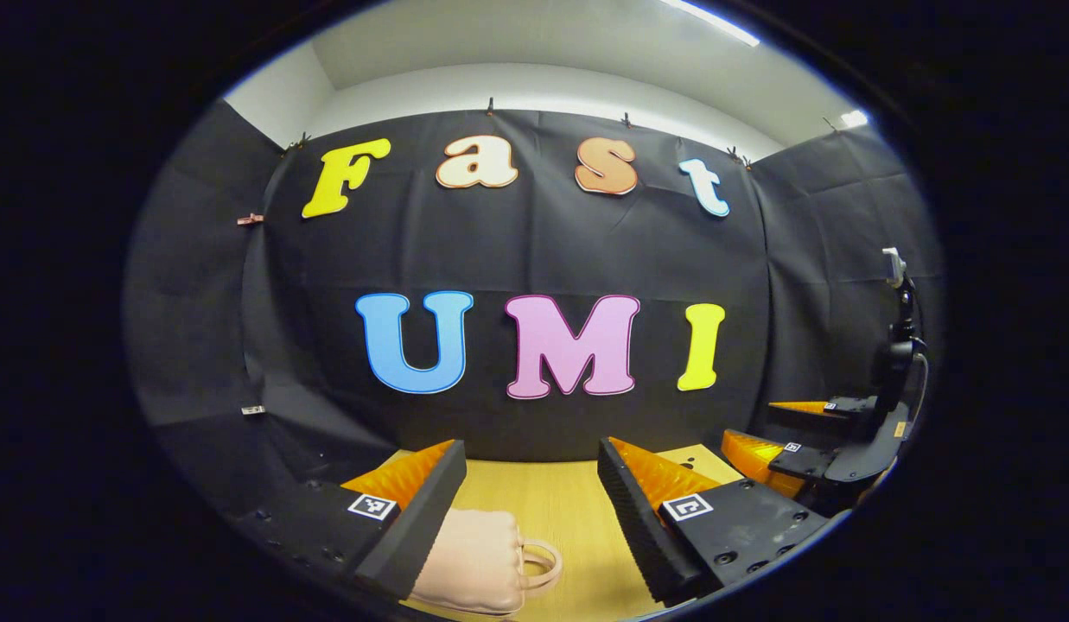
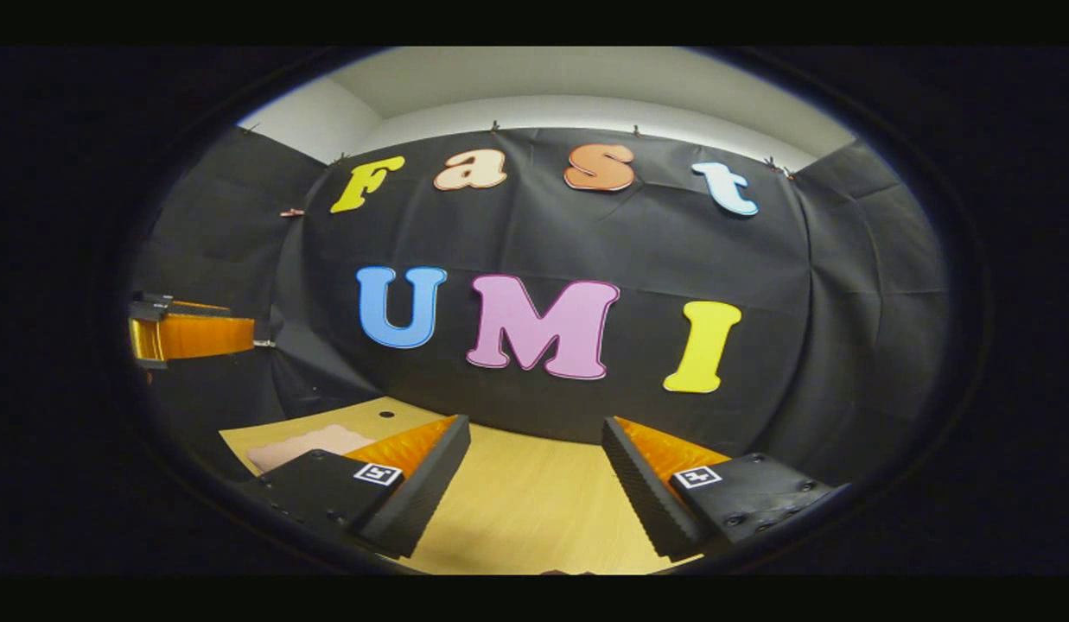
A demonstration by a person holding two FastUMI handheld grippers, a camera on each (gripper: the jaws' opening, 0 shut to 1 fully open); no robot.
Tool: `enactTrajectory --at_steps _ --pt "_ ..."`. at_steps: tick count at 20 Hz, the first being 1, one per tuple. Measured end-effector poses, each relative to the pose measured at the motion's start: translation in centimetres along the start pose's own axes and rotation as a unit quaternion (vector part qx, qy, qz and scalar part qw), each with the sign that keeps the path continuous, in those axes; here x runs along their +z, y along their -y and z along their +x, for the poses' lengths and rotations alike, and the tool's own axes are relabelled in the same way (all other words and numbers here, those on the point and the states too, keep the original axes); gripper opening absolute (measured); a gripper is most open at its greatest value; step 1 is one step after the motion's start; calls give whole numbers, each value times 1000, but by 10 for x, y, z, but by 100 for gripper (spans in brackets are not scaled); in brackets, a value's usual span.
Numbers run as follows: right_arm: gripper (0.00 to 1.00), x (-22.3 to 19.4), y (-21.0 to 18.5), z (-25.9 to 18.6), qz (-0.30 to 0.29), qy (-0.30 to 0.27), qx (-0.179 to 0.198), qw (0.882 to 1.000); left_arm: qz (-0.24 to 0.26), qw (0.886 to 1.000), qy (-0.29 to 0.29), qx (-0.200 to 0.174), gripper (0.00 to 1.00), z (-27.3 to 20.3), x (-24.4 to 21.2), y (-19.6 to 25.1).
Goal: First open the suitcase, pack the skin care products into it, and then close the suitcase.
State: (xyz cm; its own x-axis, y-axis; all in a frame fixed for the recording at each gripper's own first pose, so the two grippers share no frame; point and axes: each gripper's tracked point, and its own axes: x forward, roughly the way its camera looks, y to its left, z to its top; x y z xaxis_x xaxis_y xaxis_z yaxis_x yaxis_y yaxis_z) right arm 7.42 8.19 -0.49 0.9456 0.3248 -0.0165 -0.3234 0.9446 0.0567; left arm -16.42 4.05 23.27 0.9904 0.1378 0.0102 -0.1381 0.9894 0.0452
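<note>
A small pale pink suitcase (image 1: 478, 561) with a loop handle lies on the wooden table (image 1: 560, 510), low in the left gripper view, partly behind my left finger there. My left gripper (image 1: 534, 510) hangs above it, open, nothing between its fingers. In the right gripper view the same pink suitcase (image 2: 296, 447) shows at the lower left, behind that gripper's left finger. My right gripper (image 2: 534, 484) is open over bare table (image 2: 517, 501) and holds nothing. The right gripper (image 1: 772, 432) also appears at the far right of the left gripper view, open. The left gripper's fingers (image 2: 193, 335) show at the left edge of the right gripper view.
Black cloth walls close the booth at the back and on both sides, right behind the table's far edge. A small dark hole (image 2: 387, 414) marks the tabletop near its back left corner.
</note>
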Motion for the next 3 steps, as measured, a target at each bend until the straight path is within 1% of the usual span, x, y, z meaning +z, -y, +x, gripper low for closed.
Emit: enactTrajectory --at_steps 1,3 --pt "98 2 -3 2 2 4 -1 1000 5 1000 0 2 96 1 3 -2" --pt "98 -1 -10 5 5 0 1 1000 1 1000 -1 4 96 0 4 -8"
